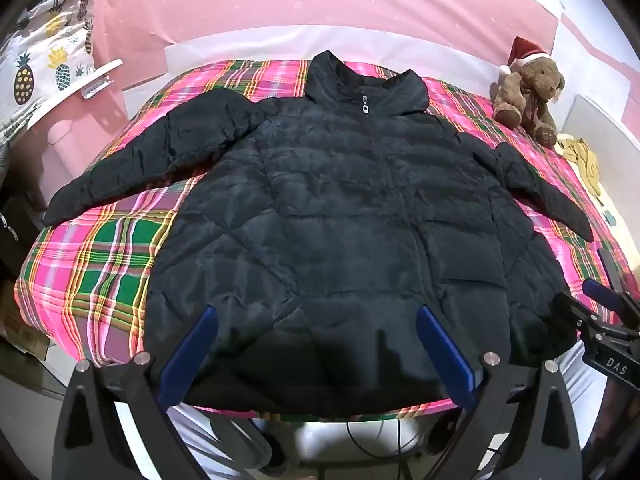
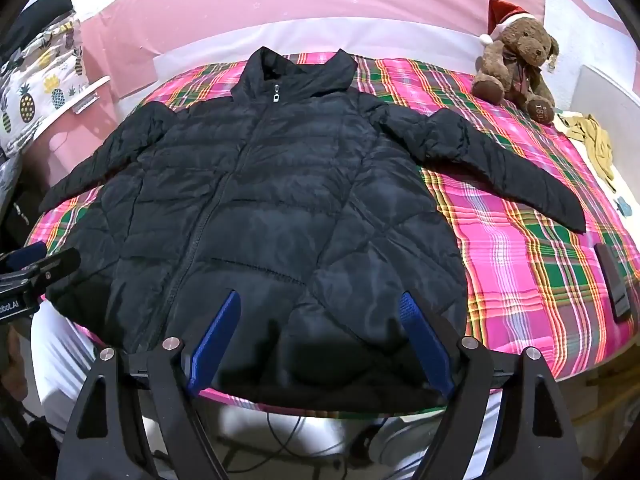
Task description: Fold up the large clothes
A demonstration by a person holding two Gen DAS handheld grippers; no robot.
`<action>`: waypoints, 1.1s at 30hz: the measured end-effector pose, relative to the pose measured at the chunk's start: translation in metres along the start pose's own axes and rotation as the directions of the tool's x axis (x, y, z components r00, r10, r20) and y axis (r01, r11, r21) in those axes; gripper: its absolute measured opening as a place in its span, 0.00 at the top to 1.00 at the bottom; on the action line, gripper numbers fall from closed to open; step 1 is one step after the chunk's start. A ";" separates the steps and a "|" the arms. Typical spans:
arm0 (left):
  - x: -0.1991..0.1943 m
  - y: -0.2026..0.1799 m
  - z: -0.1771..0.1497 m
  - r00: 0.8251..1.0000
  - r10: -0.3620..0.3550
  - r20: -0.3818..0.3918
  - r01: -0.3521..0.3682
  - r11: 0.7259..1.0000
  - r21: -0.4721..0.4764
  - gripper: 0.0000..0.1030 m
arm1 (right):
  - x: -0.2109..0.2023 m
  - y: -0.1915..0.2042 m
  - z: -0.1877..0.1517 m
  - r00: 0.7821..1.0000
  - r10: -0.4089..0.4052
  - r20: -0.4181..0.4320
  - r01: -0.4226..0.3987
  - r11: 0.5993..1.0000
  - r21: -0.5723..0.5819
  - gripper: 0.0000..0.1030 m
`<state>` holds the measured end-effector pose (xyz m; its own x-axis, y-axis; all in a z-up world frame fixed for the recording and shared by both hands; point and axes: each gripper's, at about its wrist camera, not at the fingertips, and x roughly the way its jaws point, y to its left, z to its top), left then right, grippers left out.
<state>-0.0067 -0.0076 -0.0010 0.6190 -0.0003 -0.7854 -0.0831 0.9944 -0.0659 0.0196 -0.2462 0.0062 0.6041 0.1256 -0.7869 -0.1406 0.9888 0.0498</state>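
Note:
A black quilted puffer jacket (image 1: 340, 208) lies flat, zipped and front up, on a pink and green plaid cloth (image 1: 100, 264), collar far, both sleeves spread out. It shows the same way in the right wrist view (image 2: 256, 208). My left gripper (image 1: 316, 320) is open and empty, hovering over the jacket's near hem, left of centre. My right gripper (image 2: 320, 308) is open and empty over the hem's right part. The right gripper also shows at the left wrist view's right edge (image 1: 600, 312).
A brown teddy bear with a Santa hat (image 2: 516, 60) sits at the far right corner. A dark flat device (image 2: 612, 280) lies on the plaid at the right edge. Yellow cloth (image 2: 596, 140) lies beyond it. A pineapple-print fabric (image 1: 44, 68) is at the left.

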 end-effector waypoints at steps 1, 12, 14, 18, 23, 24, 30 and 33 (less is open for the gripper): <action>0.001 0.000 0.000 1.000 0.000 0.000 0.000 1.000 0.000 0.03 | 0.000 0.000 0.000 1.000 -0.001 0.000 0.001 1.000 0.000 0.21; 0.002 -0.002 -0.004 1.000 -0.005 -0.004 0.005 1.000 0.000 0.03 | 0.000 0.002 -0.001 1.000 -0.002 -0.001 0.002 1.000 -0.001 0.21; 0.003 -0.002 -0.004 1.000 -0.007 -0.006 0.007 1.000 -0.001 0.03 | -0.001 0.002 -0.002 1.000 -0.001 -0.002 0.001 1.000 0.000 0.21; 0.003 -0.002 -0.004 1.000 -0.008 -0.006 0.008 1.000 0.000 0.03 | 0.000 0.001 -0.002 1.000 0.001 -0.003 -0.001 1.000 -0.002 0.21; 0.003 -0.002 -0.005 1.000 -0.008 -0.007 0.008 1.000 0.000 0.03 | -0.001 0.002 -0.002 1.000 0.000 -0.004 0.000 1.000 -0.001 0.21; 0.003 -0.002 -0.004 1.000 -0.008 -0.006 0.008 1.000 0.000 0.03 | -0.001 0.003 -0.002 1.000 0.000 -0.004 0.000 1.000 -0.001 0.21; 0.003 -0.002 -0.004 1.000 -0.008 -0.007 0.008 1.000 0.000 0.03 | -0.001 0.003 -0.001 1.000 0.000 -0.005 0.000 1.000 -0.002 0.21; 0.003 -0.002 -0.004 1.000 -0.009 -0.007 0.009 1.000 0.000 0.03 | -0.002 0.004 0.000 1.000 0.000 -0.006 0.000 1.000 -0.002 0.21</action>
<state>-0.0077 -0.0096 -0.0060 0.6144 -0.0100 -0.7890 -0.0776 0.9943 -0.0730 0.0177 -0.2430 0.0079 0.5991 0.1247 -0.7909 -0.1423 0.9887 0.0481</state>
